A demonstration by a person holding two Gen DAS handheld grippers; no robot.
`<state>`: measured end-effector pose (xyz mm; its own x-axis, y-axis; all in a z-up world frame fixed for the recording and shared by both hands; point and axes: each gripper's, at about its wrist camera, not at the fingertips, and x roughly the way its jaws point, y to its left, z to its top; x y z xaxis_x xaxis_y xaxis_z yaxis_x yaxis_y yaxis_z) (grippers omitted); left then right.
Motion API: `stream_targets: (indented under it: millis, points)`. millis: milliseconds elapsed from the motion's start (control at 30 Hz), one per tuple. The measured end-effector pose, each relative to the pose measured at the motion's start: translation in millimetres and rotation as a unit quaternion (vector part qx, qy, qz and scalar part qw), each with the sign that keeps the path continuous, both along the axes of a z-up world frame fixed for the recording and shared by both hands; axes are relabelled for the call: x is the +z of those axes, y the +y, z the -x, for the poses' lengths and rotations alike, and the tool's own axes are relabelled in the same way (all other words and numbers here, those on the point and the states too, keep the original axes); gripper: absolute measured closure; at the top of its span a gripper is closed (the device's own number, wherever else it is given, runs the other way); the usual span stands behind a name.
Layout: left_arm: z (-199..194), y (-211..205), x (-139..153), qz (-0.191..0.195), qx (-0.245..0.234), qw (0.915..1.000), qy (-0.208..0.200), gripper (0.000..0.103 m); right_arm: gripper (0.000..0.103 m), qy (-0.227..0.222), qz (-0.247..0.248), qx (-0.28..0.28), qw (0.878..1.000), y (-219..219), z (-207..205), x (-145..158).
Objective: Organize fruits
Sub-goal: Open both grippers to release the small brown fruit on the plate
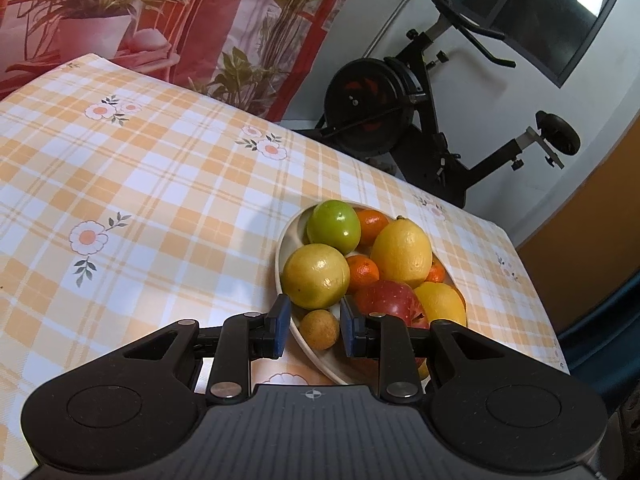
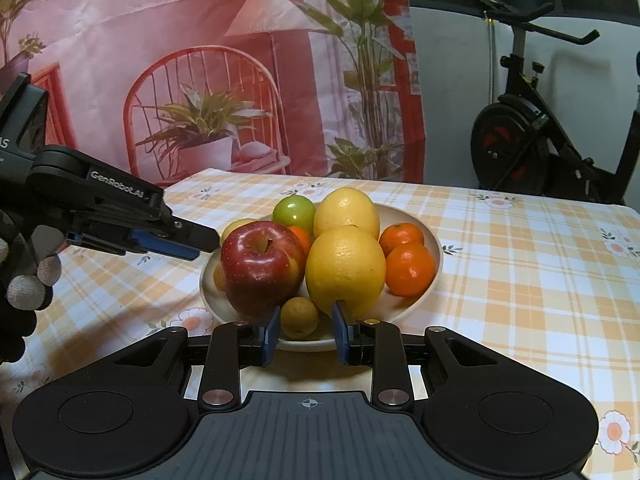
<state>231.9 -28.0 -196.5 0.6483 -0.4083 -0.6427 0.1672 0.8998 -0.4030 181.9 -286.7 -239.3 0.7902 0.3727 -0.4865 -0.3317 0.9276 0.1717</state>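
Observation:
A white plate [image 2: 430, 236] on the checked tablecloth holds a red apple [image 2: 260, 266], a green apple [image 2: 294, 210], yellow citrus fruits [image 2: 344, 270], small oranges [image 2: 410, 268] and small brown round fruits [image 2: 298, 316]. My right gripper [image 2: 306, 330] is open at the plate's near rim, with a small brown fruit just between and beyond its fingertips. My left gripper [image 1: 316, 326] is open over the plate's edge, with another small brown fruit [image 1: 320, 329] between its pads; whether they touch it I cannot tell. The left gripper also shows in the right wrist view [image 2: 188, 242], beside the red apple.
The table [image 1: 140, 184] has a yellow checked flowered cloth. A printed curtain [image 2: 200, 60] hangs behind it. An exercise bike [image 2: 532, 136] stands past the table's far right corner. The person's gloved hand [image 2: 28, 280] holds the left gripper.

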Motion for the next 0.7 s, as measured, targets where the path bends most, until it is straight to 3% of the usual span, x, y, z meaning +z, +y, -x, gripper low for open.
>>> stream_targets:
  millis: [700]
  points:
    - [47.2, -4.2, 15.3, -0.066, -0.002, 0.9975, -0.025, 0.074, 0.071, 0.007, -0.025, -0.036, 0.999, -16.0, 26.5, 7.5]
